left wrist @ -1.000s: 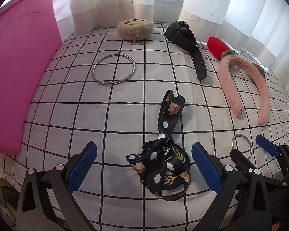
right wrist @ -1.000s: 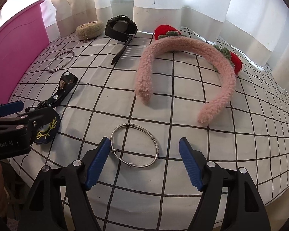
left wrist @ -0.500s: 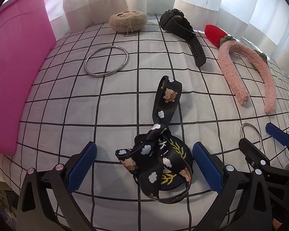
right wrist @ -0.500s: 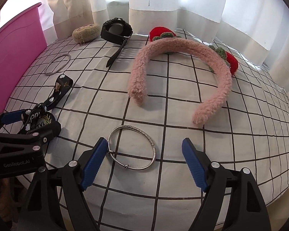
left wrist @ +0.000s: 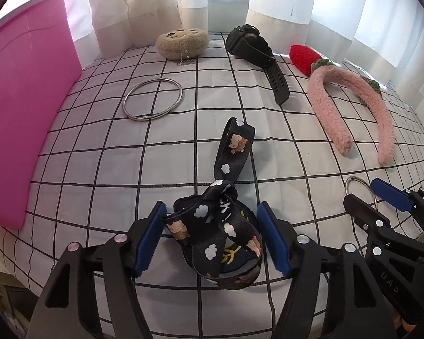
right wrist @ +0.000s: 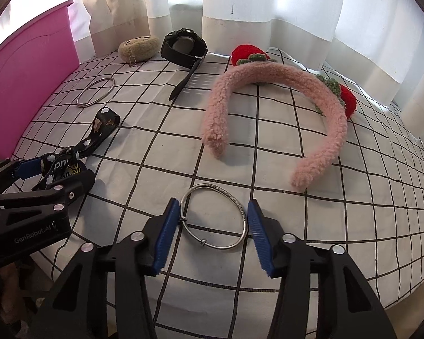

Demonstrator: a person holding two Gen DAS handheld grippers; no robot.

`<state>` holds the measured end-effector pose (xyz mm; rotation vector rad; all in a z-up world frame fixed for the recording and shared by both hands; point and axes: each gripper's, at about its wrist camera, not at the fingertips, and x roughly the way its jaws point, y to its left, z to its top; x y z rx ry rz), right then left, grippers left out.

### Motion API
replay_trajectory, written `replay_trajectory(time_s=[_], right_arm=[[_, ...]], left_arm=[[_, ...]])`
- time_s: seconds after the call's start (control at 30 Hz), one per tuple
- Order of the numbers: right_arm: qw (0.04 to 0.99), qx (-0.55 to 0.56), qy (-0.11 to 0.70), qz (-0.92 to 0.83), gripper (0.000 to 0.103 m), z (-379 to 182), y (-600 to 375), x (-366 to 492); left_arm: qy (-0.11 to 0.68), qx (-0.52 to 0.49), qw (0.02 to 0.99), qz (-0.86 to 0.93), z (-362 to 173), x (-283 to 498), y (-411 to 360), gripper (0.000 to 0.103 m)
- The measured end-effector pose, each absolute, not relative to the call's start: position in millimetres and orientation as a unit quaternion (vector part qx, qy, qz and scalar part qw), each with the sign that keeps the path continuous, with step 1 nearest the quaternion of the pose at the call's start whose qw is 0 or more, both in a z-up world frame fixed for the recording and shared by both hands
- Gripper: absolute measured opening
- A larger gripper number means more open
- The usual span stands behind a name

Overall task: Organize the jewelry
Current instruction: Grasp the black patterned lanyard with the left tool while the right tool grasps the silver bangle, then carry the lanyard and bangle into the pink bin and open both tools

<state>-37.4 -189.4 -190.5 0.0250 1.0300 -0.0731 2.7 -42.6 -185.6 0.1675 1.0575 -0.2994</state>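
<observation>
Blue-padded left gripper (left wrist: 210, 237) and right gripper (right wrist: 213, 233), spread wide 1 second ago, are closing: the left around the black printed strap (left wrist: 220, 226), the right around the silver bangle (right wrist: 213, 217), both on the checked table (right wrist: 325, 212). Two pickups appear imminent.

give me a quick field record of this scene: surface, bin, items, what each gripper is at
surface: checked cloth
bin: pink bin, left edge
left gripper: jaws closing around black patterned strap
right gripper: jaws closing around thin silver bangle, pads at its rim
other bangle: larger silver bangle, near bin
back row: beige plush, black watch
right side: pink fuzzy headband
</observation>
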Motion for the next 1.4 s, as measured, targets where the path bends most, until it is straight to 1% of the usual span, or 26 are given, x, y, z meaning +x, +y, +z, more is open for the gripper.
replay_trajectory(time_s=[0.03,0.07,0.1,0.17,0.2,0.23,0.27,0.57,0.87,1.07,1.4], right_arm=[[0.87,0.014,0.492,-0.034,0.048,-190.5,-190.0,-37.5],[0.87,0.014,0.492,-0.033,0.047,-190.4,-190.3,-37.9],[0.87,0.016,0.492,-0.033,0.047,-190.3,-190.7,-38.6],[0.871,0.022,0.49,-0.034,0.047,-189.9,-192.1,-40.7],[0.871,0.023,0.49,-0.034,0.047,-189.8,-192.7,-41.6],[0.871,0.024,0.49,-0.034,0.047,-189.5,-193.1,-42.1],[0.871,0.025,0.489,-0.034,0.047,-188.9,-193.3,-42.9],[0.876,0.023,0.481,-0.029,0.047,-180.3,-192.3,-43.2],[0.886,0.018,0.464,-0.024,0.047,-158.7,-191.4,-39.5],[0.896,0.007,0.444,-0.017,0.047,-130.3,-187.5,-33.0],[0.922,-0.028,0.386,0.012,0.047,-60.3,-164.6,-3.7]], left_arm=[[0.502,0.079,0.849,-0.144,-184.5,2.2,-43.2,0.048],[0.503,0.077,0.849,-0.144,-183.5,2.2,-43.1,0.041],[0.504,0.075,0.848,-0.144,-183.1,2.6,-42.4,0.04],[0.505,0.07,0.847,-0.148,-182.2,2.8,-39.9,0.03],[0.505,0.068,0.847,-0.151,-181.5,2.4,-38.7,0.029],[0.505,0.067,0.847,-0.152,-180.8,2.0,-37.7,0.026],[0.502,0.066,0.849,-0.152,-179.6,1.8,-36.2,0.01],[0.503,0.042,0.85,-0.151,-171.1,3.7,-21.9,0.009],[0.482,0.035,0.865,-0.132,-141.0,9.1,-10.4,0.009],[0.454,0.029,0.88,-0.133,-105.8,12.4,-10.7,0.009],[0.408,0.007,0.906,-0.112,-40.1,24.0,9.2,0.009]])
